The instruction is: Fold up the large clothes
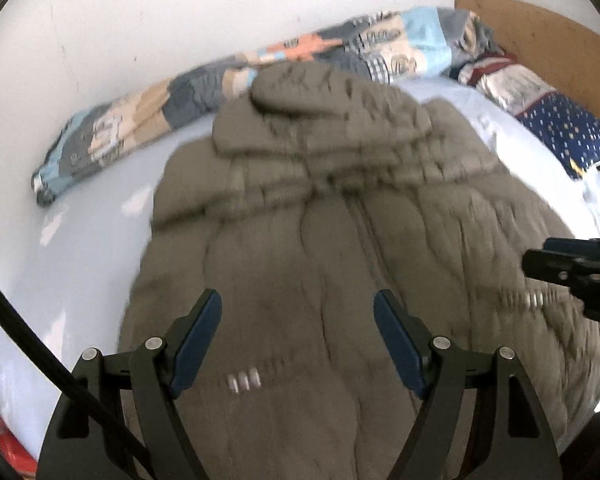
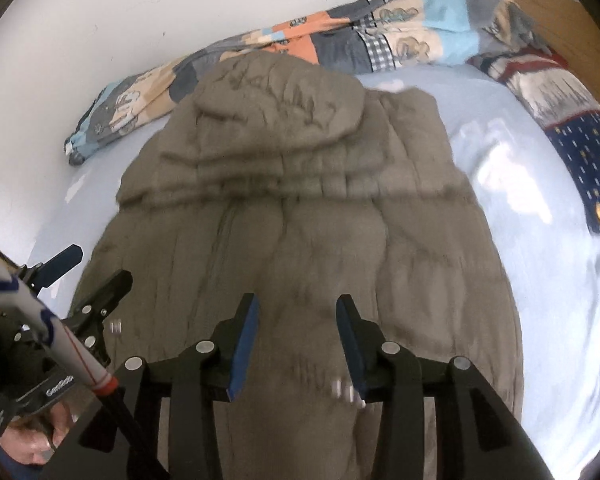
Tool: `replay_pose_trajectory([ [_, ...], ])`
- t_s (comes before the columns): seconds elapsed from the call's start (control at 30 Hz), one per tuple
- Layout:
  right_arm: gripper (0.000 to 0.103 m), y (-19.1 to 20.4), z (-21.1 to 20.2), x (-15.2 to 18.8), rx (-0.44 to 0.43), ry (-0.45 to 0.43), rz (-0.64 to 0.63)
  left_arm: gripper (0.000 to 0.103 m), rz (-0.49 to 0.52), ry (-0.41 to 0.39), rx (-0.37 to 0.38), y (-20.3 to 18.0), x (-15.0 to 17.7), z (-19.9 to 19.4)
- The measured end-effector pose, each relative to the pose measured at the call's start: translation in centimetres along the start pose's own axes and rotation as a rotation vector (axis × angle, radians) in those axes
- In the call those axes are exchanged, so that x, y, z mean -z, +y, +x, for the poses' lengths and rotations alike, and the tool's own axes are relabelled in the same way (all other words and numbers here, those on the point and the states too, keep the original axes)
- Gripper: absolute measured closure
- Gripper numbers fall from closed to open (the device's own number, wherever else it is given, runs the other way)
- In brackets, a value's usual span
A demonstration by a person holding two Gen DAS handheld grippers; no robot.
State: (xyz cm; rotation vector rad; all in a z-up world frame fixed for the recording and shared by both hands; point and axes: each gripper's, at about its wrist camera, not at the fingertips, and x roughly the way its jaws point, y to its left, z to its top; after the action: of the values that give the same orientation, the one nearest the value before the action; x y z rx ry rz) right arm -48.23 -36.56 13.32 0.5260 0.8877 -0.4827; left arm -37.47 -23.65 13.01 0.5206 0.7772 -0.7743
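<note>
Left gripper (image 1: 297, 312) — black frame, blue pads, jaws spread wide with nothing between them, poised over the lower part of the jacket; whether the pads touch the cloth cannot be told through the blur.

Right gripper (image 2: 296, 316) — same build, jaws parted to a middling gap, nothing clamped, above the jacket's lower middle.

Padded jacket (image 1: 340, 240) — grey-brown, quilted, hooded, spread over the middle of the bed with its front zip running lengthwise; hood toward the wall-side edge, hem toward the near edge. Sleeves appear folded in over the chest below the hood. Small metal snaps show near the hem.

Bed sheet (image 1: 80, 248) — pale blue, bare on both sides of the jacket.

Patchwork quilt (image 1: 228, 76) — rolled along the far edge of the bed against the white wall (image 1: 160, 12); blue, orange, grey and check panels.

Dark blue patterned bedding (image 1: 560, 128) — at the far right corner of the bed, beside the brown headboard (image 1: 540, 28).

A person's hand (image 2: 32, 440) — at the lower left of the right wrist view, gripping the left gripper's handle.
</note>
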Motion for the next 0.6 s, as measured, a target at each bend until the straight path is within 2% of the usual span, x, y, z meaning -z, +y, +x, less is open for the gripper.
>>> replay_pose_trajectory([
  [0.17,0.059,-0.9,-1.1,5.1,0.033,0.046,0.044,0.026,-0.053,0.092,-0.012,0.3,4.8,0.0],
  [0.33,0.059,-1.8,-1.5,9.3,0.050,0.093,0.071,0.026,-0.108,0.149,-0.028,1.6,8.7,-0.5],
  [0.53,0.059,-1.5,-2.1,12.5,0.058,0.109,0.057,0.026,-0.166,0.159,-0.045,3.1,11.3,-1.1],
  [0.6,0.059,-1.2,-2.4,13.3,0.057,0.105,0.046,0.026,-0.180,0.141,-0.053,3.4,11.8,-1.8],
])
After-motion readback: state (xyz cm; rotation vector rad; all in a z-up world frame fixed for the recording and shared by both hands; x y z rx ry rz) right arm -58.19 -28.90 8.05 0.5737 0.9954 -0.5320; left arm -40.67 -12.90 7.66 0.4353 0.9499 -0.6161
